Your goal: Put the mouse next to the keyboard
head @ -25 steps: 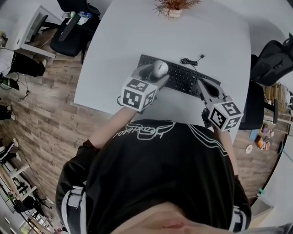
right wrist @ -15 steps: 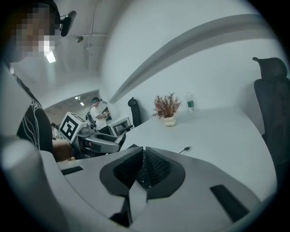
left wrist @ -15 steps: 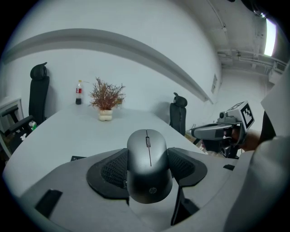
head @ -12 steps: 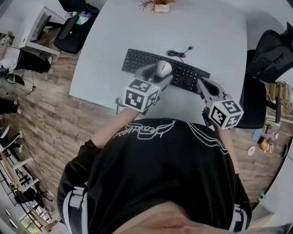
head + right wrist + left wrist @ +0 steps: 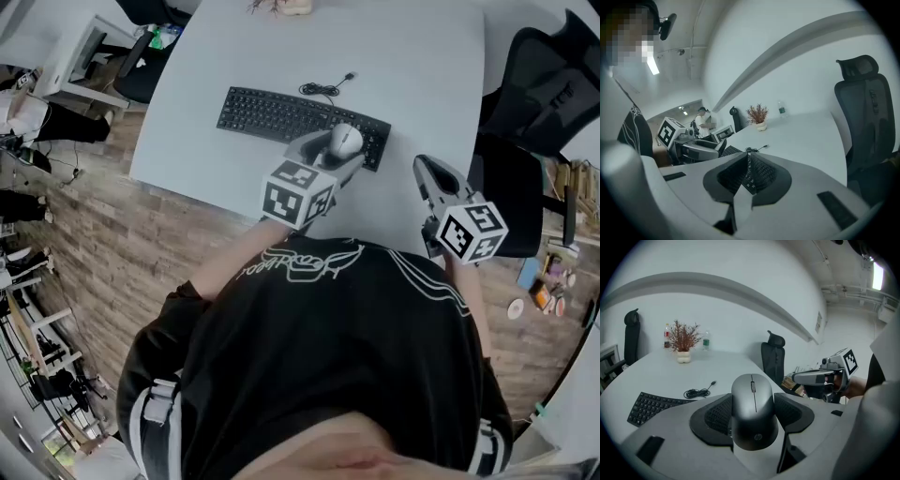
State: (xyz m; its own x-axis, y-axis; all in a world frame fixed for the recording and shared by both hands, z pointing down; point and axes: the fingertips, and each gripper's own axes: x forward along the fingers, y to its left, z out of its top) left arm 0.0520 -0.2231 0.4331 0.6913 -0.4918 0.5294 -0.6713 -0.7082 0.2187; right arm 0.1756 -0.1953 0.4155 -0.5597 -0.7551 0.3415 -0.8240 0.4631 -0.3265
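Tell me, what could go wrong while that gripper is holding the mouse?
The smooth grey computer mouse is pinched by its rounded sides in the left gripper, so it might slip out and drop. In the head view it looks to be over the right end of the black keyboard; lowered there, it could land on the keys instead of the white table beside them.
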